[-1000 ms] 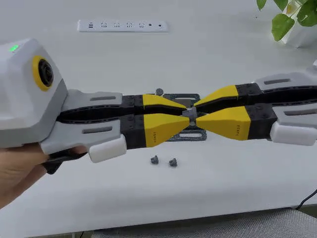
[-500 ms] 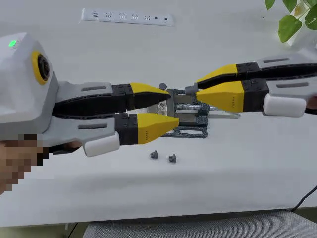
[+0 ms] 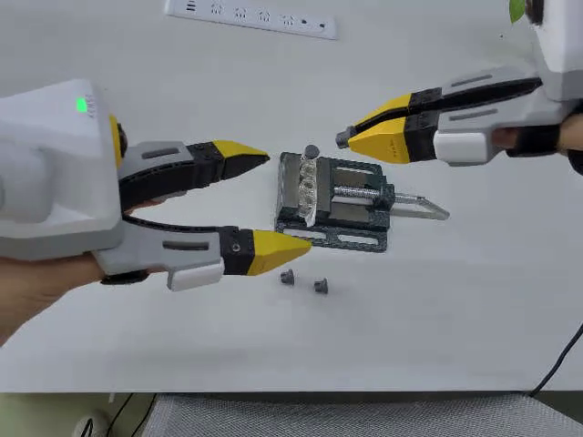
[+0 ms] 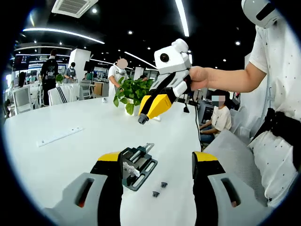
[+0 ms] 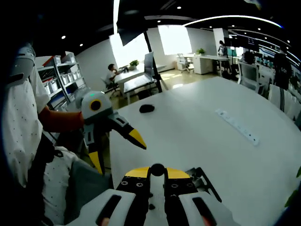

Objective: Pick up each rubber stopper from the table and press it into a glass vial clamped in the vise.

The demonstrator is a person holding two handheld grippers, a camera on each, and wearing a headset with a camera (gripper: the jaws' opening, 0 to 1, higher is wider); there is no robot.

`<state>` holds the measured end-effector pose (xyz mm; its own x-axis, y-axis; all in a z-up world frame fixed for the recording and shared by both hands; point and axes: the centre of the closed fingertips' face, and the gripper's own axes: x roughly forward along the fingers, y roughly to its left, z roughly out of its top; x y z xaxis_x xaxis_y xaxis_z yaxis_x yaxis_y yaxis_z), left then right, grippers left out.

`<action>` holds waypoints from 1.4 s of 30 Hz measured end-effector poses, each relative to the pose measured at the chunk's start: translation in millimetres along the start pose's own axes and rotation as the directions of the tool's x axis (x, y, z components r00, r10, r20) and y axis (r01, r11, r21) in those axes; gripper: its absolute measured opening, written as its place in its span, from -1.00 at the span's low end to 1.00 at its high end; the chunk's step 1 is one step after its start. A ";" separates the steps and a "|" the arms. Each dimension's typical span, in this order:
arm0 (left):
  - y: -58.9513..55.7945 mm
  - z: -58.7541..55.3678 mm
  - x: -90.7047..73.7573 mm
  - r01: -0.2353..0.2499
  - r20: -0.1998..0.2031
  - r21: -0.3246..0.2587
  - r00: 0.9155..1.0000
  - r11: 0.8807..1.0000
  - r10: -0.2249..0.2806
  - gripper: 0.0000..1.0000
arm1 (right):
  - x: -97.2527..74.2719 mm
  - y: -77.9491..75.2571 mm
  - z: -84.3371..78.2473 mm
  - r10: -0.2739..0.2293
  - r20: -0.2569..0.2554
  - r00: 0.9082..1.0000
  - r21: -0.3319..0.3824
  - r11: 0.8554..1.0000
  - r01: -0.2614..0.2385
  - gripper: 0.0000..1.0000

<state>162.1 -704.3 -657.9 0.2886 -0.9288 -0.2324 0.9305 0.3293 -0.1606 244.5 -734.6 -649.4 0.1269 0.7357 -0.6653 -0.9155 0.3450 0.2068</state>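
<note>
While a broad white surface (image 3: 474, 300) is spreading through a bright open office with ceiling lights, a power strip (image 3: 250, 18) is lying along the top edge of the head view. A potted plant (image 4: 131, 94) is standing above the middle of the left gripper view.

At the centre of the head view the vise (image 3: 351, 214) is sitting flat and clamping a row of glass vials (image 3: 308, 191). A seated stopper (image 3: 312, 152) is showing at the row's upper end. Two loose stoppers (image 3: 303, 281) are lying just below the vise.

The right gripper (image 3: 344, 139) is hanging to the upper right of the vise, apart from the vials, its jaws pinching a held stopper (image 5: 157, 168). The left gripper (image 3: 284, 200) is reaching in from the left, its jaws spread wide and gripping nothing, with one tip above and one below the vise's left end.

A left hand (image 3: 36, 291) is gripping its handle at the lower left, and a right hand (image 3: 556, 137) is gripping the other at the right edge.
</note>
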 end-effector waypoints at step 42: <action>23.6 -59.8 2.4 -0.072 -0.098 0.053 0.992 0.996 0.077 0.81 | 94.1 -63.0 -71.3 -0.095 -0.447 0.890 -0.113 0.992 0.049 -0.89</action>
<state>171.2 -688.6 -719.6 0.3362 -0.8796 -0.3366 0.9177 0.3862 -0.0927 286.9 -728.6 -776.2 0.0292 0.3616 -0.9319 -0.9453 0.3129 0.0918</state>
